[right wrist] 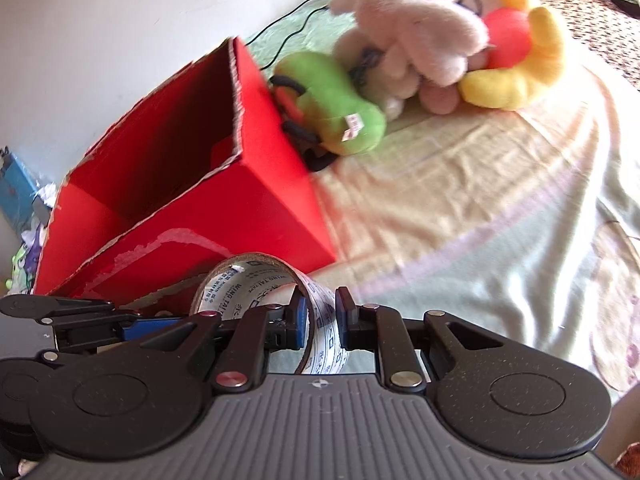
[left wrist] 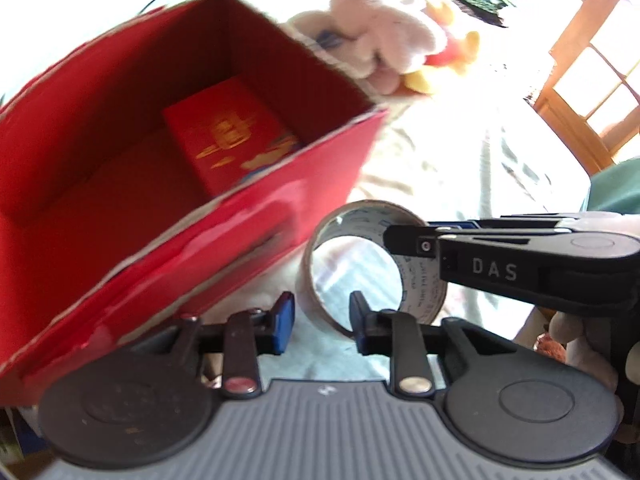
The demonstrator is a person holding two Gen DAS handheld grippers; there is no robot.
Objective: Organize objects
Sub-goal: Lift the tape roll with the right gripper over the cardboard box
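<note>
While the right tongs (right wrist: pixel 322 320) straddle the wall of the tape roll (right wrist: pixel 256 300), one pad inside the ring and one outside, they look clamped on it, though blur makes the contact hard to confirm. Seen from the left wrist, the roll (left wrist: pixel 376 264) hangs just beside the near wall of the red box (left wrist: pixel 160 160), which sits on the bed (right wrist: pixel 480 200) with its mouth tilted toward the cameras. The left tongs (left wrist: pixel 322 320) stand apart and hold nothing, close under the roll. Inside the box a small red packet (left wrist: pixel 228 132) lies against the far corner. Soft toys (right wrist: pixel 420 40) are heaped at the bed's far edge behind the box. To place the roll well, I judge it should be lifted clear of the torn rim, carried over the open floor beside the packet, then lowered before the pads part, so it does not roll back out
</note>
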